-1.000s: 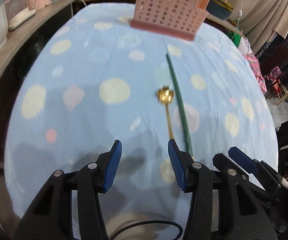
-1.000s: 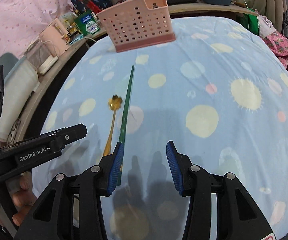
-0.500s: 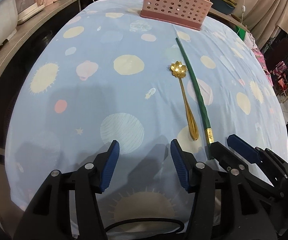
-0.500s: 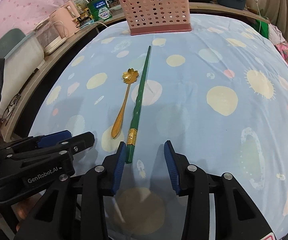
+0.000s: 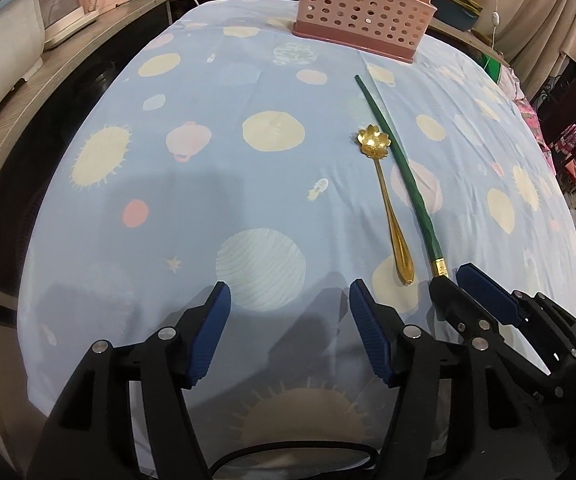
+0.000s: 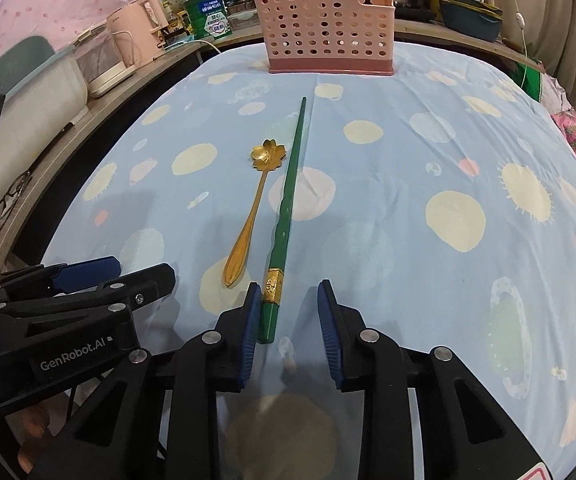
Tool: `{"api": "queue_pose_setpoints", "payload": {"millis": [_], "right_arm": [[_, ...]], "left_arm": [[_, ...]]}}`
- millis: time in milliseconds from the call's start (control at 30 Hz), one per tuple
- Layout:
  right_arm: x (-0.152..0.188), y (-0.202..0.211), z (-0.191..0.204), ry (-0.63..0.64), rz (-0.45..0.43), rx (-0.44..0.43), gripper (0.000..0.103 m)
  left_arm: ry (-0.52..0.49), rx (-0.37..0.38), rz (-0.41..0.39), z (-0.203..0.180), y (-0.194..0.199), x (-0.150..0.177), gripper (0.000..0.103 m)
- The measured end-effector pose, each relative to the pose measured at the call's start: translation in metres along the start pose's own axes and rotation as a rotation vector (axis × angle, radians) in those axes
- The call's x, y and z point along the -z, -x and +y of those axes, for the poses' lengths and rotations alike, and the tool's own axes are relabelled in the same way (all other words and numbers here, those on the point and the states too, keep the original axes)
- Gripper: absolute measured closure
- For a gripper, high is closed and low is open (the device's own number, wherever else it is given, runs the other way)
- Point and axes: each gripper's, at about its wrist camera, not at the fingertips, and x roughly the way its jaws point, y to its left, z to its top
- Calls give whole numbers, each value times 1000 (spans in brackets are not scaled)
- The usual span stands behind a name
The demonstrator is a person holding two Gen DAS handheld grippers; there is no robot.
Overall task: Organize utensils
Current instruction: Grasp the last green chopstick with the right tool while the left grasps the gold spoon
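On the tabletop, the green chopstick lies beside the gold spoon, its butt just inside the right gripper, jaws wide open like the idle left gripper; centre, close squarely behind the gold band, then carry to the pink basket.

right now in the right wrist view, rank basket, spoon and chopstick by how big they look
1. basket, widest and bulkiest, though farthest away
2. chopstick, longest but thin
3. spoon, shorter than the chopstick beside it
Basket versus chopstick depends on area or length.
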Motion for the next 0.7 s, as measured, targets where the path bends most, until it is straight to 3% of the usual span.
{"api": "queue_pose_setpoints", "payload": {"millis": [400,700], "right_arm": [[1,1,-9,-10,-11,18,96],[5,8,-23,-48,-29,33,96]], "left_arm": [[-24,2,4,-6,0,1,37],[-32,9,13,-11,-1,0,34]]}}
